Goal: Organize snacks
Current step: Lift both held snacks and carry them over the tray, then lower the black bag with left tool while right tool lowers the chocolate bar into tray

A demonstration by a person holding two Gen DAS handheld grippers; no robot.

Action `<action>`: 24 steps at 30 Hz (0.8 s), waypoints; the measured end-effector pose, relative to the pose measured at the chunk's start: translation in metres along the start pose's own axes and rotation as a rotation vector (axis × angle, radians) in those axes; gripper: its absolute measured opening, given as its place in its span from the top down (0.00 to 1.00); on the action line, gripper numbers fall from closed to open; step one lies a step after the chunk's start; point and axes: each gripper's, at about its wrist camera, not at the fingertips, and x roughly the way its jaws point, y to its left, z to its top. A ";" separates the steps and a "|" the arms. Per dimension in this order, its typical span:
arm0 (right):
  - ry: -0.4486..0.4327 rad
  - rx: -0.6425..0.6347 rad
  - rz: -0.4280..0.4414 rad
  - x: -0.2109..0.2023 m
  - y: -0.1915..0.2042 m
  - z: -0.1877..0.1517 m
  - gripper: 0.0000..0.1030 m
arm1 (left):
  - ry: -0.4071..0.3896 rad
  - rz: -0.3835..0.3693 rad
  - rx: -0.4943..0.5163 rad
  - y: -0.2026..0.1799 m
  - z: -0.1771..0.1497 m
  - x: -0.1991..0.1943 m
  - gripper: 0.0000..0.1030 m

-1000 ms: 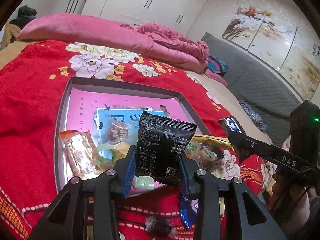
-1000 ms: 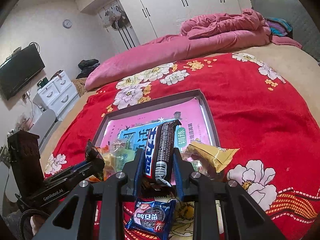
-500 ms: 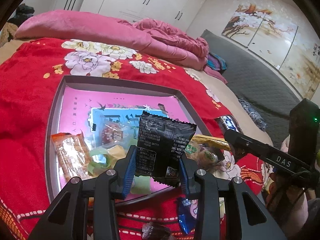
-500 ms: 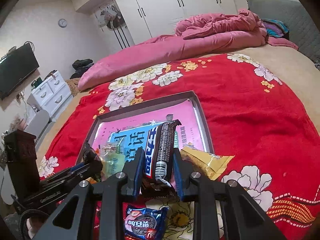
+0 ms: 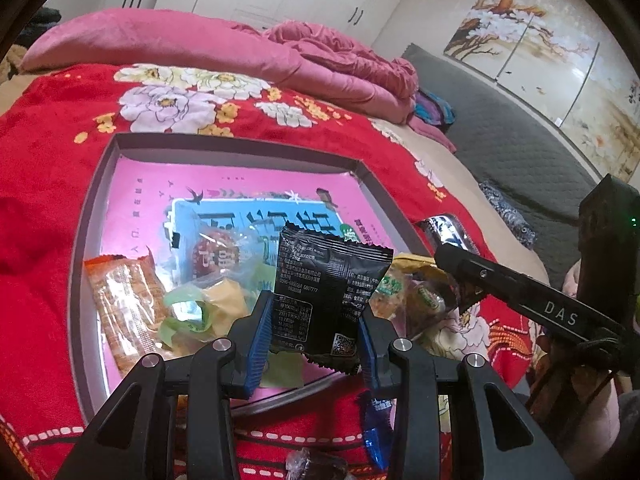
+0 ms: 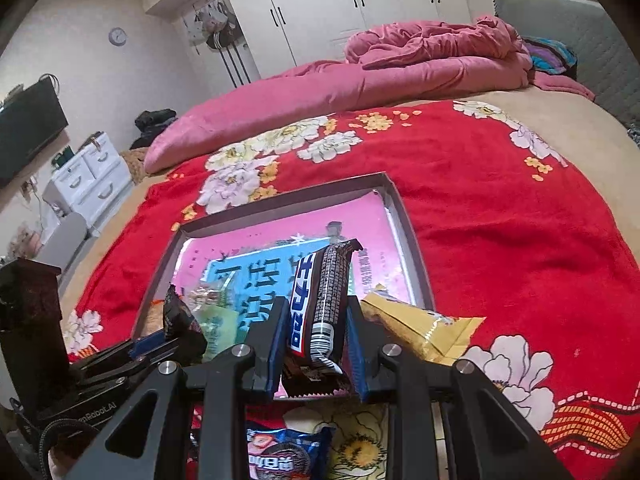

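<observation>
My left gripper [image 5: 314, 336] is shut on a black snack packet [image 5: 328, 288], held upright over the near edge of a shallow grey box [image 5: 236, 152] with a pink and blue picture on its floor. My right gripper [image 6: 316, 344] is shut on a dark wafer bar [image 6: 320, 304] with blue and white lettering, above the same box [image 6: 288, 200]. Several snacks lie in the box's near end: an orange packet [image 5: 124, 300], a green and yellow one [image 5: 200, 308]. In the left wrist view the right gripper [image 5: 444, 240] comes in from the right.
A red flowered blanket [image 6: 500, 208] covers the bed, with a pink quilt [image 6: 360, 80] heaped at the far side. A yellow packet [image 6: 416, 328] lies on the box's right rim. A blue biscuit packet [image 6: 280, 456] and a dark wrapped sweet [image 5: 316, 468] lie on the blanket below the grippers.
Both grippers have crept a little further over the box, still gripping their snacks. Nothing was let go or picked up.
</observation>
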 end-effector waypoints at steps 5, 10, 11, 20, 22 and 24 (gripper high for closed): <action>0.006 -0.018 -0.013 0.003 0.001 0.000 0.73 | 0.017 0.000 0.002 0.000 -0.002 0.004 0.62; 0.018 -0.026 -0.022 0.008 0.004 -0.001 0.73 | 0.026 -0.005 0.001 0.000 -0.002 0.006 0.62; 0.021 -0.026 -0.022 0.009 0.004 -0.001 0.73 | 0.027 -0.005 0.002 0.000 -0.002 0.007 0.62; 0.047 -0.027 -0.025 0.021 0.007 -0.003 0.72 | 0.037 -0.006 -0.001 0.001 -0.002 0.008 0.61; 0.049 -0.028 -0.027 0.022 0.007 -0.003 0.72 | 0.038 -0.005 -0.002 0.001 -0.003 0.008 0.61; 0.050 -0.029 -0.026 0.024 0.008 -0.003 0.72 | 0.040 -0.005 -0.005 0.002 -0.003 0.008 0.61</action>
